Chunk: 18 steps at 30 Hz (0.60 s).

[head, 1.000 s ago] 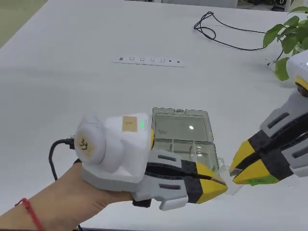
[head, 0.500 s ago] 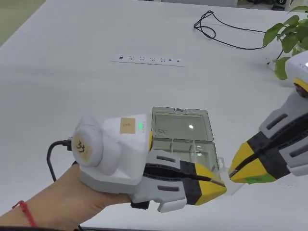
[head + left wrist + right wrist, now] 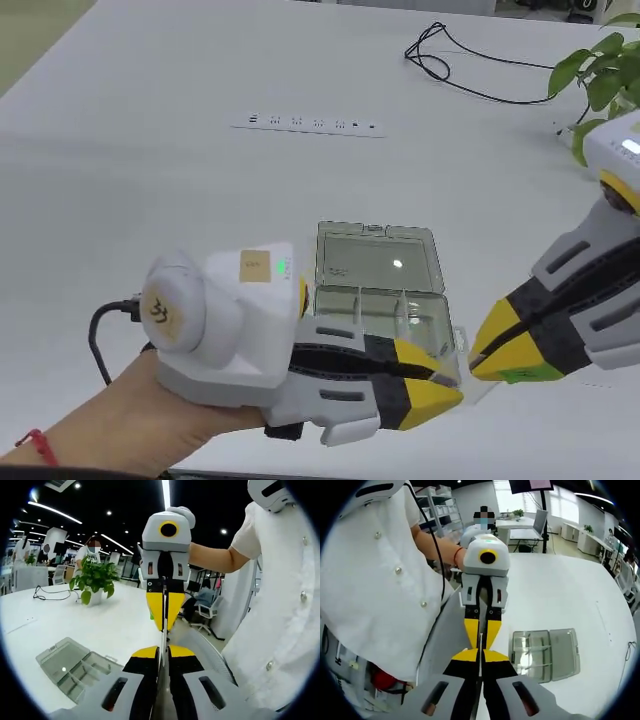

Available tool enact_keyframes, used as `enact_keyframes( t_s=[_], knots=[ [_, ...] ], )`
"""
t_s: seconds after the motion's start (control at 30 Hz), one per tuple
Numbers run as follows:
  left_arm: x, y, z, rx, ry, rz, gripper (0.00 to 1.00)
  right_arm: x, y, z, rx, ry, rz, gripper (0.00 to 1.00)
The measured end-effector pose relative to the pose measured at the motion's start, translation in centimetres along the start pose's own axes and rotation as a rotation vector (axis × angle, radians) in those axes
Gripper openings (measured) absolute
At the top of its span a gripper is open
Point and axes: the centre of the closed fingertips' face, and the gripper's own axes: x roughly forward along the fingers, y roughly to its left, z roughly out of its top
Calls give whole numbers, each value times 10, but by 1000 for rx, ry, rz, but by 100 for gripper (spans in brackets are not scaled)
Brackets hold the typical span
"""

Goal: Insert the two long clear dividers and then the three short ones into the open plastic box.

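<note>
Can't see the near-left corner of the plastic box (image 3: 380, 268) in the head view, tucked behind the left gripper (image 3: 455, 380). Can't see the back of the right gripper (image 3: 473, 362) either, cut off at the edge. Can barely make out the divider (image 3: 163, 645), just an edge-on sliver; long or short, no clue.

White worktop (image 3: 150, 200), mostly bare. Flat white power strip (image 3: 310, 124) lies toward the far side. Black cable (image 3: 450, 65) looped at far right, leafy green plant (image 3: 600, 80) just beside it at the edge. Background: ceiling strip lights (image 3: 165, 490), office chair (image 3: 210, 615), storage shelves (image 3: 437, 505), other desks with people, too small for detail.
</note>
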Motion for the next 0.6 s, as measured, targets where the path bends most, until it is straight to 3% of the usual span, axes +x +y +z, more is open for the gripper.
enact_keyframes(
  t_s=[0.37,0.6],
  knots=[
    [-16,13,-9,-35,2,71,17,-1,-7,3,8,3,-34,2],
    [-33,30,-19,-42,25,148,31,-3,-26,-6,35,5,-78,2]
  ],
)
